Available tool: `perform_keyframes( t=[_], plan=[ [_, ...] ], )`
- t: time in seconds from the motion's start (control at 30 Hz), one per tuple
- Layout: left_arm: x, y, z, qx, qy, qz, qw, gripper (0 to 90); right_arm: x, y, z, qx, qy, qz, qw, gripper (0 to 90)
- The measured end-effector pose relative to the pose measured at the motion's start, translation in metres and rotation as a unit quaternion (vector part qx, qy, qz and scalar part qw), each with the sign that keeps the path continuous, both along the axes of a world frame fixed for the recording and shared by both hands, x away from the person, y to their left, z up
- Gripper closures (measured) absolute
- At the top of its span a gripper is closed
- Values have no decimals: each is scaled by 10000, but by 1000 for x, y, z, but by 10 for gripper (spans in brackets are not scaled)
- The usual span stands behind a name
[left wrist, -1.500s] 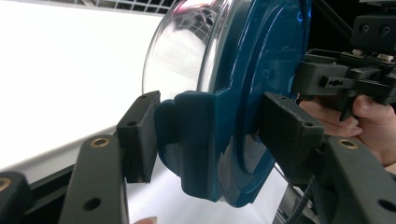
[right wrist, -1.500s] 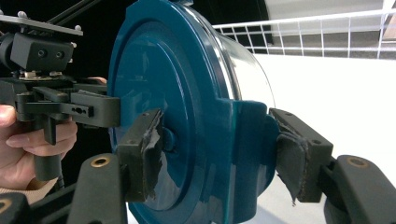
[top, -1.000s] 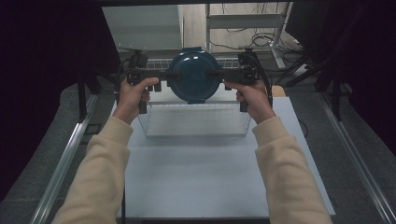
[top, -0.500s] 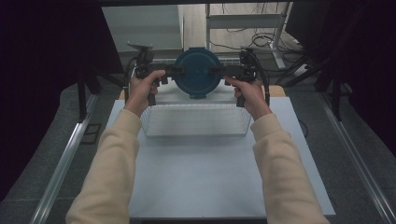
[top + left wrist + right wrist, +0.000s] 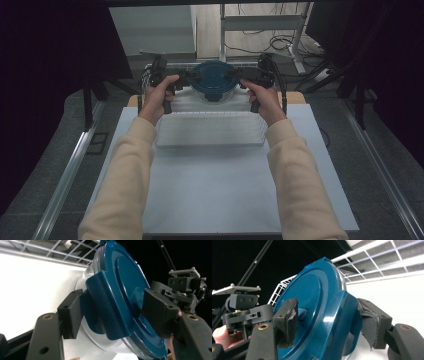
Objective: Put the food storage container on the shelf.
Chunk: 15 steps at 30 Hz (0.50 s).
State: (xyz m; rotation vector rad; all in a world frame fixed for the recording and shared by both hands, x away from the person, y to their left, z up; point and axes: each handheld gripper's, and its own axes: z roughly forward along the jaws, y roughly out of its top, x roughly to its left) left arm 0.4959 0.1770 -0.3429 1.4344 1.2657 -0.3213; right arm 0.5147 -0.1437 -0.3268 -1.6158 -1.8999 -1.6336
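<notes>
A person holds a round clear container with a blue lid between two grippers, above the far end of a white wire rack on a pale table. The left gripper clamps the lid's left clip; its jaws have just eased wider. The right gripper clamps the right clip.
</notes>
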Motion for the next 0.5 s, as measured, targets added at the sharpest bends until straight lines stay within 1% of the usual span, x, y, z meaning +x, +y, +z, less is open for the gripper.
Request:
perform_keyframes(
  t=[0.1,0.13,0.17,0.2,0.27,0.3,0.33,0.37,0.43,0.47,0.5],
  plan=[
    [-1,-1,0,28,-63,13,10000,349,-1,0,0,-12,-10,-11,10000,345],
    [-2,-2,1,86,-114,41,9999,342,-2,1,1,-76,-65,-42,9999,328],
    [-3,-3,2,177,-197,93,9996,329,-4,2,3,-226,-181,-118,9995,287],
    [-5,-3,4,254,-288,145,9992,311,-7,2,6,-398,-318,-229,9984,247],
    [-9,-4,8,388,-425,222,9981,272,-12,2,11,-613,-561,-317,9960,205],
    [-13,-4,11,507,-523,274,9970,259,-14,2,13,-656,-620,-342,9953,195],
    [-15,-4,13,572,-582,306,9962,247,-18,1,16,-694,-726,-338,9944,175],
    [-19,-3,15,650,-662,362,9950,247,-20,1,18,-726,-774,-339,9938,167],
    [-26,0,18,638,-742,417,9943,232,-27,0,24,-844,-902,-338,9918,157],
    [-30,2,19,635,-786,443,9939,228,-32,0,27,-923,-1000,-341,9901,155],
    [-35,4,20,682,-846,462,9930,228,-37,0,30,-973,-1089,-355,9886,152]
  ],
)
